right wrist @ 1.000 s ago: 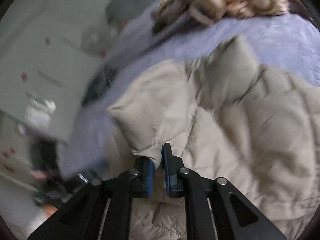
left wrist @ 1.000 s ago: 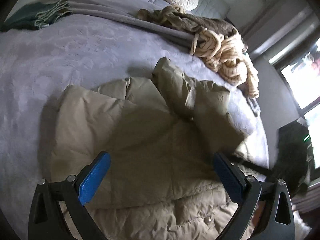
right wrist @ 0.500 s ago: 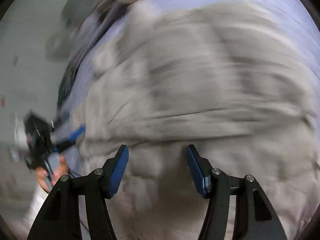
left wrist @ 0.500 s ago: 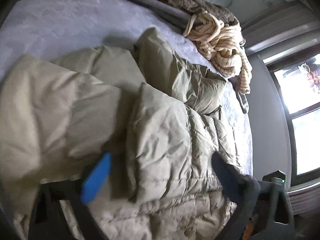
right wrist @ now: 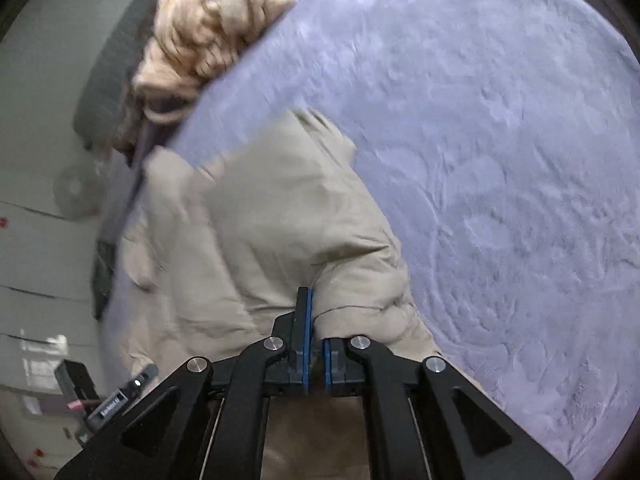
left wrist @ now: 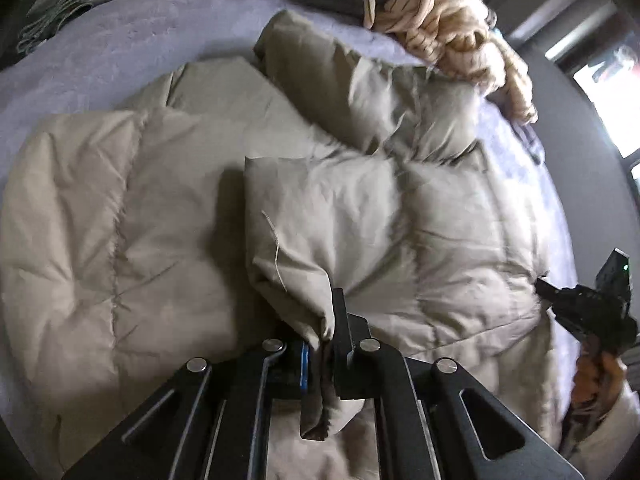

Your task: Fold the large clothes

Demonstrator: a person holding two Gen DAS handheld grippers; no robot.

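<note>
A beige quilted puffer jacket [left wrist: 360, 216] lies spread on the lavender bed cover [left wrist: 128, 40], with a sleeve folded over its middle. My left gripper [left wrist: 320, 344] is shut on the near edge of that folded part of the jacket. In the right wrist view the jacket [right wrist: 256, 232] hangs bunched over the bed cover [right wrist: 500, 160]. My right gripper [right wrist: 314, 320] is shut on a fold of the jacket's edge. The right gripper also shows in the left wrist view [left wrist: 588, 312] at the jacket's right edge.
A cream cable-knit garment [left wrist: 452, 28] and a brown garment lie piled at the far side of the bed; it also shows in the right wrist view [right wrist: 216, 28]. A folded green cloth [left wrist: 52, 16] lies at the far left. A window [left wrist: 612, 88] is at the right.
Both grippers were open half a second ago and have shut on the jacket. The left gripper moved in over the folded sleeve; the right one swung to the jacket's edge.
</note>
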